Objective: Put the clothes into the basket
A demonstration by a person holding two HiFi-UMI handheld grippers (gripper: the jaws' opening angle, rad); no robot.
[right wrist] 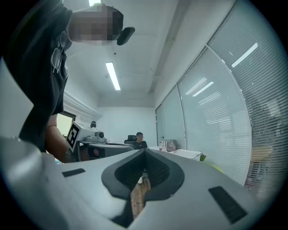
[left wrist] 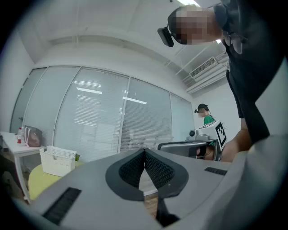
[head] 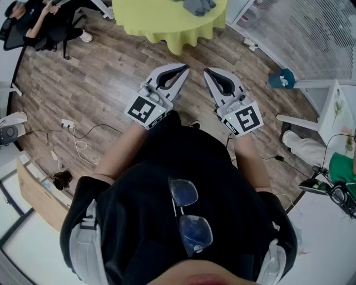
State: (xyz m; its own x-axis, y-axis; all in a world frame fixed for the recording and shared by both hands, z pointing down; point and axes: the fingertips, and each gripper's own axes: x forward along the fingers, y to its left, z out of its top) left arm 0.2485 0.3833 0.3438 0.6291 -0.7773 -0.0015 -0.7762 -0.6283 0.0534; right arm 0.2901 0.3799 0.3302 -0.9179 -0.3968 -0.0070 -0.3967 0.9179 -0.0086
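Note:
Both grippers are held level in front of my body, above the wooden floor. My left gripper (head: 183,68) is shut with nothing between its jaws, and its own view shows the pads meeting at the tip of the left gripper (left wrist: 144,152). My right gripper (head: 207,71) is shut and empty too, as the right gripper view confirms (right wrist: 145,152). Grey clothes (head: 197,5) lie on a round yellow-green table (head: 167,25) ahead. A white basket (left wrist: 57,159) stands on that table; the basket (right wrist: 186,154) also shows in the right gripper view.
Seated people (head: 39,22) are at the far left. Cables and a power strip (head: 72,131) lie on the floor to the left, near a cardboard box (head: 36,195). A white table (head: 336,108) and a teal object (head: 283,79) stand to the right.

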